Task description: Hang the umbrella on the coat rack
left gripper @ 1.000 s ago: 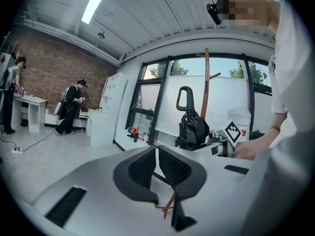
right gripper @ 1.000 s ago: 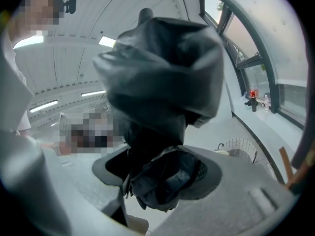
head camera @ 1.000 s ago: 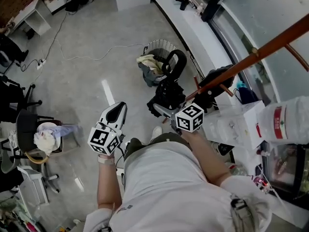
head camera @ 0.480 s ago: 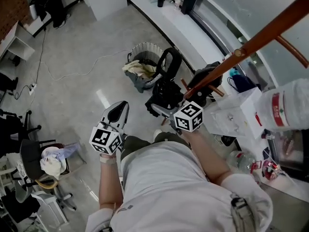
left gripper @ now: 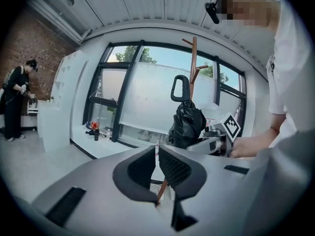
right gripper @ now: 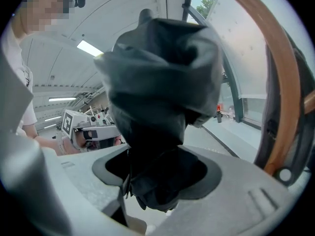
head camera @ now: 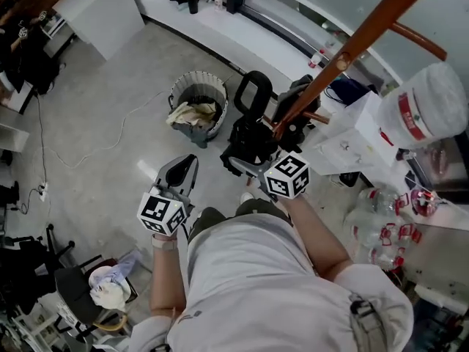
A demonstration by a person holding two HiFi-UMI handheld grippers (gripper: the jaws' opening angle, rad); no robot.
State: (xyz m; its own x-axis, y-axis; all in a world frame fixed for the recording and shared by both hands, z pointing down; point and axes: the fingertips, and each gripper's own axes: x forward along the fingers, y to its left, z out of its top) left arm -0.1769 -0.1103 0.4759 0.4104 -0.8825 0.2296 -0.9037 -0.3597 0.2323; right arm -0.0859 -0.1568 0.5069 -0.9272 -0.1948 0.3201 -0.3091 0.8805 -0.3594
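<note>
Umbrella (head camera: 253, 139): black, folded, with glossy fabric bunched into crumpled lumps. It is held upright, with its handle (head camera: 254, 94) on top. The handle is a rounded-rectangle loop in smooth black.

The right gripper (head camera: 240, 165) clamps the fabric bundle low down. In the right gripper view the jaws stand fairly wide, and the cloth fills the gap and bulges over the pads (right gripper: 199, 173).

The left gripper (head camera: 183, 161) is beside it and well apart from the umbrella. Its jaws are drawn in to a thin slit with nothing between them. Its gray shell is matte and its pads (left gripper: 173, 167) are ribbed.

The coat rack (head camera: 350, 44) is a round wooden pole with a reddish-brown varnish and short angled pegs. The umbrella sits just beside the pole. In the left gripper view the loop stands left of the pole, below the upper pegs and not yet on one. I cannot tell whether the fabric touches the lower pegs.

A round wire bin (head camera: 196, 103) with crumpled rags stands on the polished gray floor near the umbrella. A white jug with a red band (head camera: 426, 105) is to the right of the pole.
</note>
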